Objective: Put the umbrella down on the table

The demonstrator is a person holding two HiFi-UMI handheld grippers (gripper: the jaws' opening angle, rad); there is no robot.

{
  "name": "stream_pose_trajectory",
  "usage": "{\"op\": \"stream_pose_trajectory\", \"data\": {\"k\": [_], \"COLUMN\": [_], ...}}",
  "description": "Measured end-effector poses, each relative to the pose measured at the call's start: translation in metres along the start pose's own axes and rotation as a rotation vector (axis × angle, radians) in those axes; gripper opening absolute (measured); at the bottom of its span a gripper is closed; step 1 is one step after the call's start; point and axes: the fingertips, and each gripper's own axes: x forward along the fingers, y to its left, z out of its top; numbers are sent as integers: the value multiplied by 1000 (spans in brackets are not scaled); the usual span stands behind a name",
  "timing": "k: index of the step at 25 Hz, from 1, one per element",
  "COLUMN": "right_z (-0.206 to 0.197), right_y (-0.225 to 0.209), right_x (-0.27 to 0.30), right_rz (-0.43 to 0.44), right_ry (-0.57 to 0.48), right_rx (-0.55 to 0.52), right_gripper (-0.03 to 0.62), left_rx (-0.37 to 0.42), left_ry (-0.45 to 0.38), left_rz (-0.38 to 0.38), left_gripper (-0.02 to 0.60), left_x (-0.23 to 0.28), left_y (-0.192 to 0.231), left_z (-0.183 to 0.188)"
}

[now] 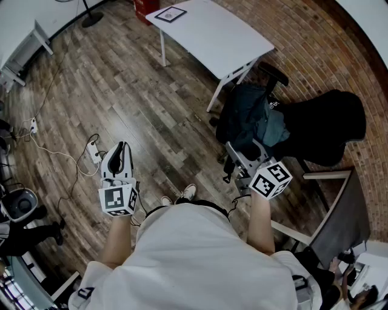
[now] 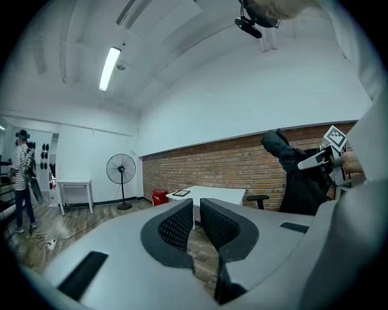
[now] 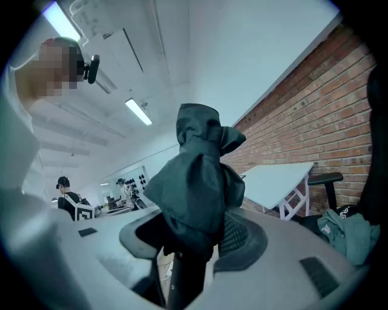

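A folded dark teal umbrella (image 1: pixel 239 118) stands up out of my right gripper (image 1: pixel 233 151), which is shut on its black shaft. In the right gripper view the bunched canopy (image 3: pixel 197 187) fills the middle, and the shaft runs down between the pads of the right gripper (image 3: pixel 194 242). The white table (image 1: pixel 212 33) stands ahead, at the top of the head view, and its top (image 3: pixel 279 181) shows to the right of the umbrella. My left gripper (image 1: pixel 119 151) is held over the wooden floor, level with the right one. Its pads (image 2: pixel 182 224) are shut, with nothing between them.
A black office chair (image 1: pixel 321 127) draped with dark clothing and a teal cloth (image 3: pixel 345 233) stands just right of the umbrella. A dark flat item (image 1: pixel 170 14) lies on the table's far end. A power strip and cables (image 1: pixel 94 151) lie on the floor at left. A standing fan (image 2: pixel 120 172) is by the far wall.
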Motion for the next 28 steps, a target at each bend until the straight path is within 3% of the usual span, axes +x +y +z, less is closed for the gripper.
{"op": "stream_pose_trajectory", "data": {"k": [5,14,19,28], "right_z": [10,33,43,40], "right_y": [6,-19,-41,-76], "right_x": [1,-17,-28,0], "right_rz": [33,3,-63,-103], "right_ry": [-44,-177,-199,-175], "right_rx": [31,64,0,52], "right_gripper": [216,216,216,216], "left_rx": [9,19,31,37], "left_ry": [4,43,48,79], "left_rz": [-20,-50,-37,-54], "left_gripper": [55,55,55,55], "left_x": [5,29,37,90], "left_y": [-7,-25,-31,-26], "left_z": [2,-8,-10,-15]}}
